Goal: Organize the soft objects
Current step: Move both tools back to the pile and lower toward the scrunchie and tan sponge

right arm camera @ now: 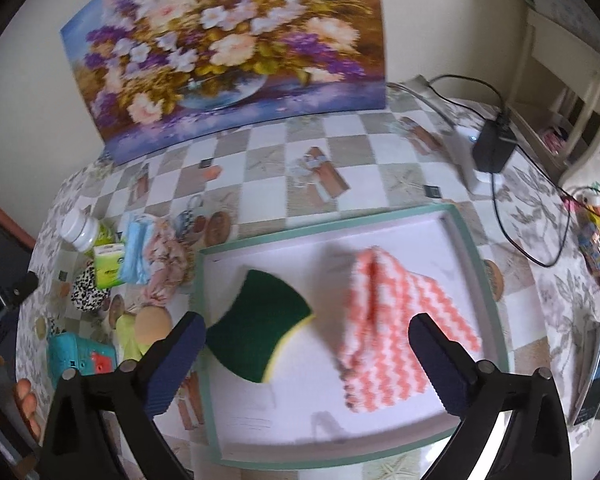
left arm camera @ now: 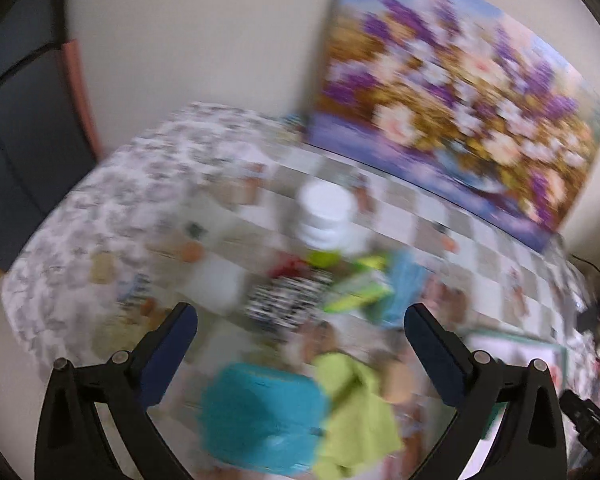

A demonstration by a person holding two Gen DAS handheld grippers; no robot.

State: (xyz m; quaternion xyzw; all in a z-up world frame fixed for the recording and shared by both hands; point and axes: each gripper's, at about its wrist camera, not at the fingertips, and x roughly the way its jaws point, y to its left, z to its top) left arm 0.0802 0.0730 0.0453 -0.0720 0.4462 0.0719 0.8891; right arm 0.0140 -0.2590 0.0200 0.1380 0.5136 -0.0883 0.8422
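In the right wrist view a white tray with a green rim [right arm camera: 466,240] holds a green-and-yellow sponge [right arm camera: 256,322] and a folded pink-and-white zigzag cloth [right arm camera: 396,320]. My right gripper [right arm camera: 304,338] is open and empty just above them. The left wrist view is blurred. My left gripper [left arm camera: 300,328] is open and empty above a turquoise box [left arm camera: 260,416] and a lime green cloth [left arm camera: 356,408]. A leopard-print item [left arm camera: 288,300], a green tissue pack [left arm camera: 360,288] and blue face masks [left arm camera: 404,284] lie beyond. A pink scrunchie [right arm camera: 168,264] and a tan puff [right arm camera: 152,324] lie left of the tray.
A white-capped bottle [left arm camera: 324,212] lies on the checked tablecloth [right arm camera: 268,188]. A flower painting [right arm camera: 228,48] leans on the wall behind. A black adapter with cables [right arm camera: 494,146] sits at the far right. A phone [right arm camera: 598,368] lies at the table's right edge.
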